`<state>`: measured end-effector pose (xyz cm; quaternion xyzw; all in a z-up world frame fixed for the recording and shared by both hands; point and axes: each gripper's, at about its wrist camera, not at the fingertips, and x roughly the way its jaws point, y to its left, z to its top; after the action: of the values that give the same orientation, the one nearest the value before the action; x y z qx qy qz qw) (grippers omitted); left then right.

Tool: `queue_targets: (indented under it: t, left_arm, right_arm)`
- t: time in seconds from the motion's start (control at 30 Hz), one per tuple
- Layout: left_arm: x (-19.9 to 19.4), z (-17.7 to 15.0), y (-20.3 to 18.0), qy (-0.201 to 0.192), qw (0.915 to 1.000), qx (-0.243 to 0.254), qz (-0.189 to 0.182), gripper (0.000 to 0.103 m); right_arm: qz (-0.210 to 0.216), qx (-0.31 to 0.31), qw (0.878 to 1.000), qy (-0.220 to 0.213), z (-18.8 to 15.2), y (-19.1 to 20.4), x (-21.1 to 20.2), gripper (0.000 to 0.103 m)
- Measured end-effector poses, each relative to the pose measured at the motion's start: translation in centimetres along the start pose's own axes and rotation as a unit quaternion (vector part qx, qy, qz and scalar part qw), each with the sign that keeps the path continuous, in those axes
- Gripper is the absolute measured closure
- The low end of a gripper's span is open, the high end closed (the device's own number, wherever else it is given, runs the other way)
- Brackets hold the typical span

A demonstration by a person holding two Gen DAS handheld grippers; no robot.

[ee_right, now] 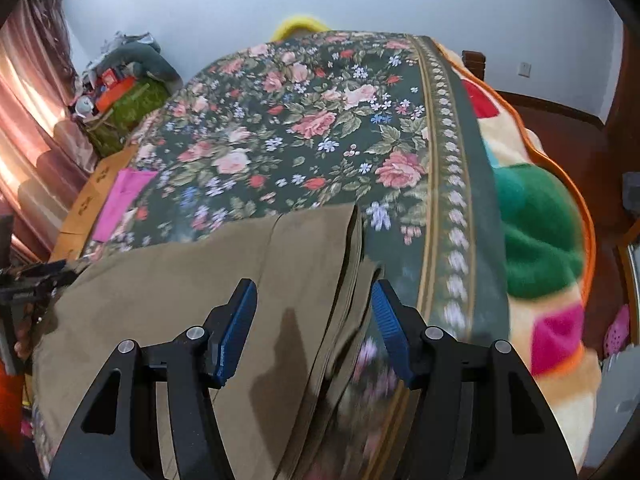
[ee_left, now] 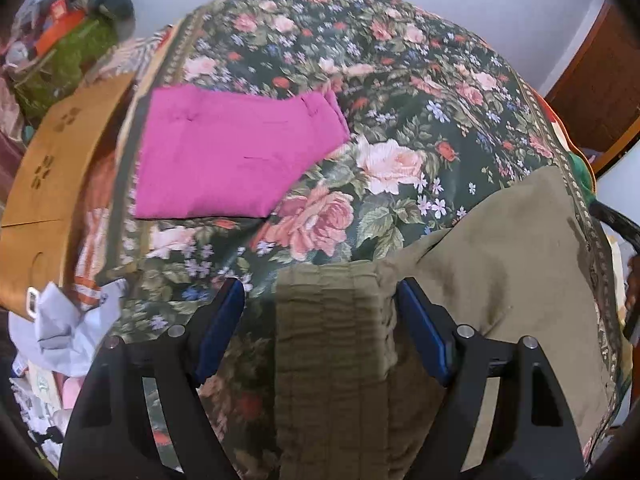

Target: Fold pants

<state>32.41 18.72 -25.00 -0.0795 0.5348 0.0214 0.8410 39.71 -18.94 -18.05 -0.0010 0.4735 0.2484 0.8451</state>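
Olive-green pants (ee_left: 500, 264) lie flat on a floral bedspread (ee_left: 360, 80). My left gripper (ee_left: 320, 300) is open, its blue pads on either side of the gathered elastic waistband (ee_left: 332, 340). In the right wrist view the pants (ee_right: 180, 300) spread to the left, with the stacked leg hems (ee_right: 352, 256) ending between the fingers. My right gripper (ee_right: 314, 304) is open over that hem edge. The left gripper (ee_right: 28, 280) shows at the far left edge of the right wrist view.
A folded magenta garment (ee_left: 236, 156) lies on the bedspread's far left, also in the right wrist view (ee_right: 124, 200). A cardboard box (ee_left: 44, 184) and cluttered items (ee_left: 68, 40) stand left of the bed. A colourful fleece blanket (ee_right: 540, 232) hangs off the right side.
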Motion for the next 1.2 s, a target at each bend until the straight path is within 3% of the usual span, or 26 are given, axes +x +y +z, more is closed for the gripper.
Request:
queue_targets:
  t: [0.23,0.3,0.4,0.5,0.6,0.73,0.87,0.97,1.03,1.2]
  left_arm:
    - [1.0,-0.4,-0.5,-0.009,0.9999,0.012,-0.006,0.028]
    - [0.9,-0.5,-0.5,-0.017,0.9997,0.013,-0.012,0.037]
    - [0.6,-0.7,-0.3,-0.037,0.9993,0.0,-0.01,0.04]
    - [0.8,-0.9,0.5,-0.048,0.9983,-0.026,-0.021,0.042]
    - [1.1,-1.0,1.2,-0.053,0.9966,-0.056,-0.029,0.042]
    - [1.5,-1.0,2.0,-0.047,0.9941,-0.093,-0.031,0.042]
    - [1.5,-0.9,1.9,-0.029,0.9937,-0.103,-0.034,0.041]
    - [0.3,-0.7,1.0,-0.03,0.9963,-0.081,-0.01,0.04]
    - [-0.6,-0.6,0.2,-0.034,0.9979,-0.056,0.006,0.04]
    - [-3.1,-0.4,-2.5,-0.062,0.9977,0.012,0.026,0.037]
  right_arm:
    - [0.013,0.013,1.0,0.021,2.5,-1.4,5.0,0.047]
    - [0.026,0.021,0.999,0.024,2.4,-1.6,6.1,0.06]
    - [0.005,0.012,1.0,0.019,1.7,-1.6,6.7,0.08]
    - [-0.002,0.018,1.0,0.023,1.7,-2.2,7.0,0.09]
    - [-0.004,0.02,0.999,0.026,1.8,-2.6,7.2,0.095]
    - [-0.05,-0.018,0.998,0.029,1.7,-1.1,7.8,0.096]
    - [-0.064,-0.031,0.997,0.032,2.0,-0.8,7.5,0.096]
    - [-0.091,-0.05,0.994,0.034,2.3,0.0,6.1,0.088]
    - [-0.084,-0.05,0.995,0.022,2.3,0.8,4.2,0.084]
    - [-0.027,-0.08,0.996,-0.027,1.4,5.0,-0.4,0.045]
